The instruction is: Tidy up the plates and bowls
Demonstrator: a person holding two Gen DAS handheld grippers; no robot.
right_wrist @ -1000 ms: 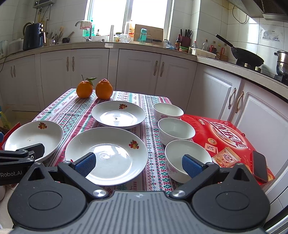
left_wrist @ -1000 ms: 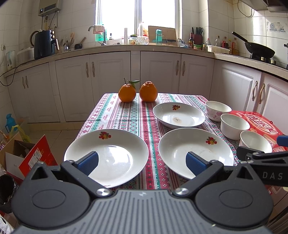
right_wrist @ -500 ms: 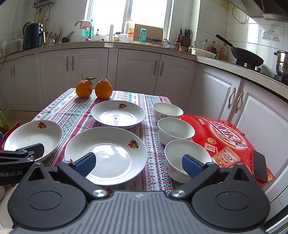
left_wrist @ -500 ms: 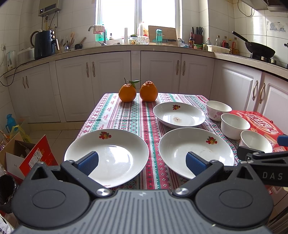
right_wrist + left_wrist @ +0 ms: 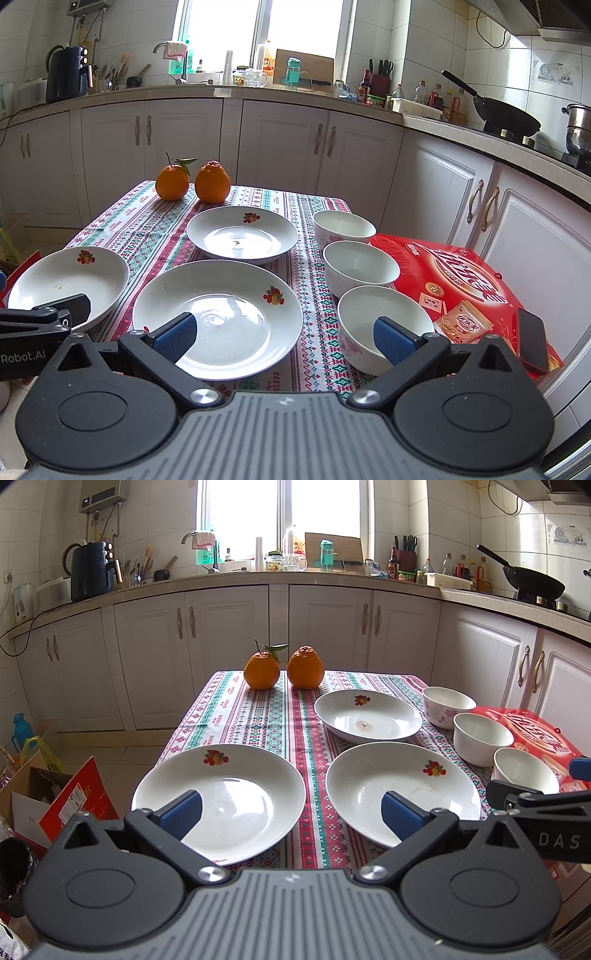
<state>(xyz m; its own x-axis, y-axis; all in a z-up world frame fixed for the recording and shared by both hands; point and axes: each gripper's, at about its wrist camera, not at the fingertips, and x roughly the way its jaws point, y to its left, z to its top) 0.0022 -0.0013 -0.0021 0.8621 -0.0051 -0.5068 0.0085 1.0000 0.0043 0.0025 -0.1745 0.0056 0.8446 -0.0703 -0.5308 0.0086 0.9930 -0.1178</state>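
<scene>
Covering the table, a patterned cloth (image 5: 258,716) amid white kitchen cabinets (image 5: 221,646); both hand-held grippers (image 5: 291,814) (image 5: 282,334) spread, empty.

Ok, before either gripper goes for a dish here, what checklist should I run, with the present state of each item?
1. Left gripper open and holding nothing: ok.
2. Right gripper open and holding nothing: ok.
3. Three white fruit-print plates, near left, near middle and far, lie apart and unstacked: ok.
4. Three small white bowls, nearest, middle, farthest, stand upright in a row beside the red flat box: ok.
5. Plates clean enough to stack: not ok, the far one shows a brown spot.
6. Two oranges stand away from the dishes: ok.
</scene>
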